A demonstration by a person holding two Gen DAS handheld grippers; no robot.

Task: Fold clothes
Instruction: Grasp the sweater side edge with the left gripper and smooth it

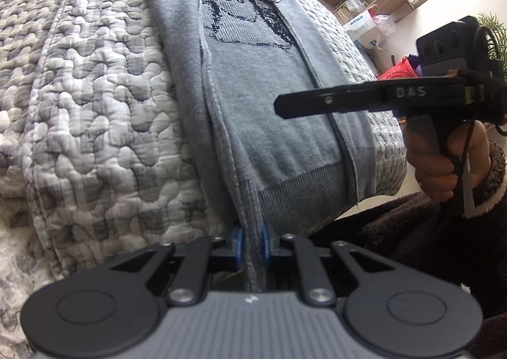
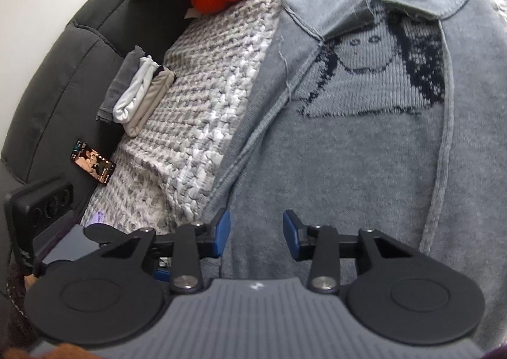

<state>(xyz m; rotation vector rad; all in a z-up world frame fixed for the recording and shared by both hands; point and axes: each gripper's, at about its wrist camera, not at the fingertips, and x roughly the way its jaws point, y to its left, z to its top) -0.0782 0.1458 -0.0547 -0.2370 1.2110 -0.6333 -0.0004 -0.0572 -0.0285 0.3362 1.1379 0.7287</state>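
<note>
Left gripper pinches sweater hem edge — right gripper parted, empty, over hem.

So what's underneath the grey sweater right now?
The grey sweater lies on a quilted blanket, which shows around its edges. Whatever is directly beneath the knit is covered.

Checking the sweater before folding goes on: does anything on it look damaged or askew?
Yes. The sweater looks frayed at the collar: loose threads hang there and along the left seam. The collar flap also lies skewed. Nothing else stands out.
</note>
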